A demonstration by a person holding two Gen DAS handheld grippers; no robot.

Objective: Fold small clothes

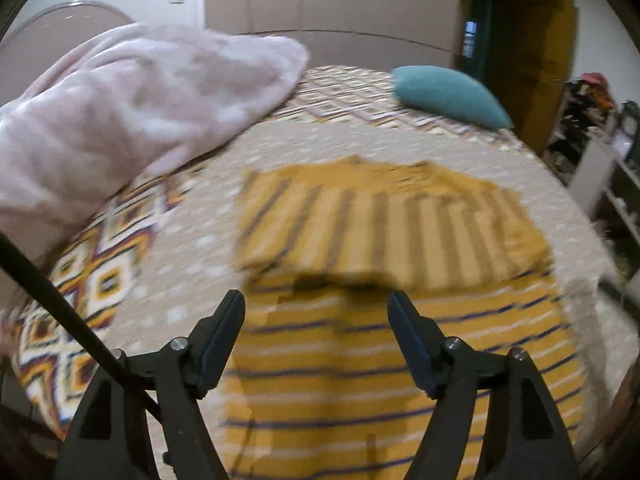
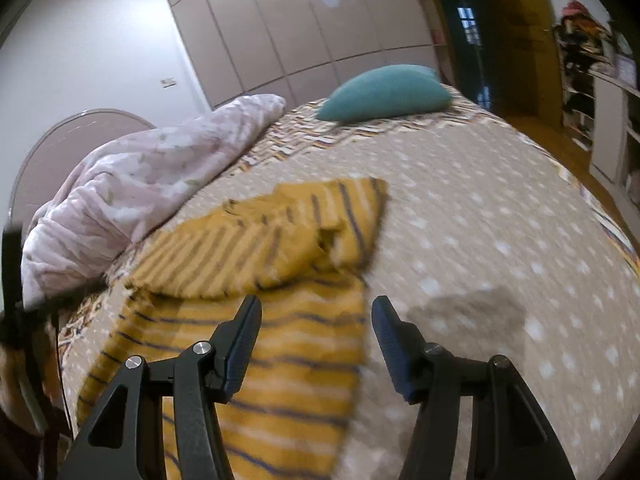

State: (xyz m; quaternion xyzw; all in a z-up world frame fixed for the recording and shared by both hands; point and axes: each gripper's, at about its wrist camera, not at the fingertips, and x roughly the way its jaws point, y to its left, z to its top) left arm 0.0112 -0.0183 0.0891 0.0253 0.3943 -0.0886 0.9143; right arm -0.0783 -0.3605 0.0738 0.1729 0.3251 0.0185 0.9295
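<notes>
The left gripper (image 1: 316,300) is hanging with its jaws spread wide and nothing between them, just above the shirt (image 1: 392,344). Its fingers (image 1: 224,332) are framing the blurred edge where the shirt's far part is lying folded back over the near part. The right gripper (image 2: 316,306) is likewise gaping wide and empty; its left finger is sitting over the shirt (image 2: 256,336), its right finger over the bare bedspread (image 2: 500,240) just beside the shirt's right edge.

The shirt, mustard yellow with thin dark and pale stripes, is lying on the bedspread, directly in front of both grippers. Its near part is lying flat with the stripes running across; the folded part is lying on top beyond it, with the stripes running away from the camera. In the right view this folded part is looking rumpled, one corner reaching out to the right.

Left of the shirt, a pink quilt (image 2: 132,192) is lying heaped along the bedspread's edge, near the shirt but not clearly touching it. Well beyond the shirt, a teal pillow (image 2: 384,94) is resting at the far end of the bed. Behind the pillow, wardrobe doors (image 2: 304,32) are lining the wall. Far right of the shirt, off the bed, shelves (image 2: 600,92) are holding clutter too small to make out.
</notes>
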